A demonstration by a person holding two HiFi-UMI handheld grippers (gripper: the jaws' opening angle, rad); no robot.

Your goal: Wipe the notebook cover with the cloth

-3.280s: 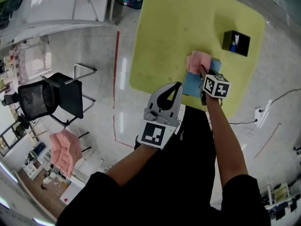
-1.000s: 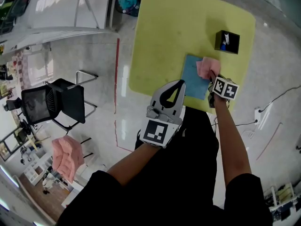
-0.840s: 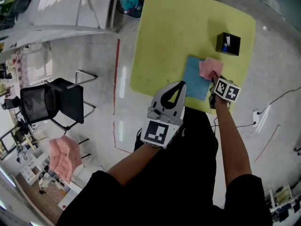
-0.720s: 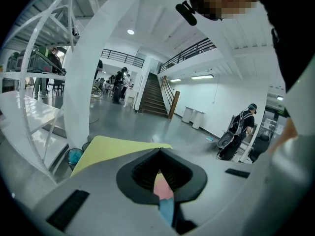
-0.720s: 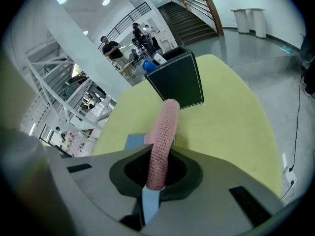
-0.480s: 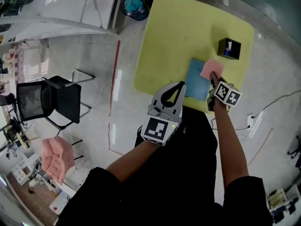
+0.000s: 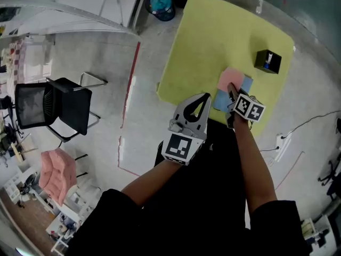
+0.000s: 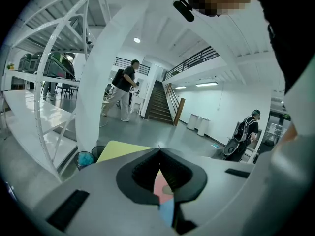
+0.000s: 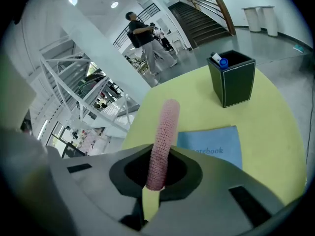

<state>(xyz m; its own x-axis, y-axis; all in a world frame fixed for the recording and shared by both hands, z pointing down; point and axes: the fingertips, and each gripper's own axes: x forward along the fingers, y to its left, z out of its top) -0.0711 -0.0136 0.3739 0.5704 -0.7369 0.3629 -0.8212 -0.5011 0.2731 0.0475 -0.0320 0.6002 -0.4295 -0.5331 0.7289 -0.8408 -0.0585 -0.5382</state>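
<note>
A blue notebook lies near the front edge of the yellow-green table. A pink cloth covers its middle and left part. My right gripper is shut on the cloth's near edge. In the right gripper view the cloth stands edge-on from the jaws, and the notebook shows to its right. My left gripper hangs off the table's front edge, shut with nothing held. In the left gripper view a gap behind the shut tips shows a bit of cloth and notebook.
A black pen holder stands on the table's far right, also in the right gripper view. On the floor are a black chair, a blue bin and a power strip. A person walks in the background.
The right gripper has dragged the pink cloth from the notebook's right side leftward across the cover. The left gripper has stayed where it was, shut.
</note>
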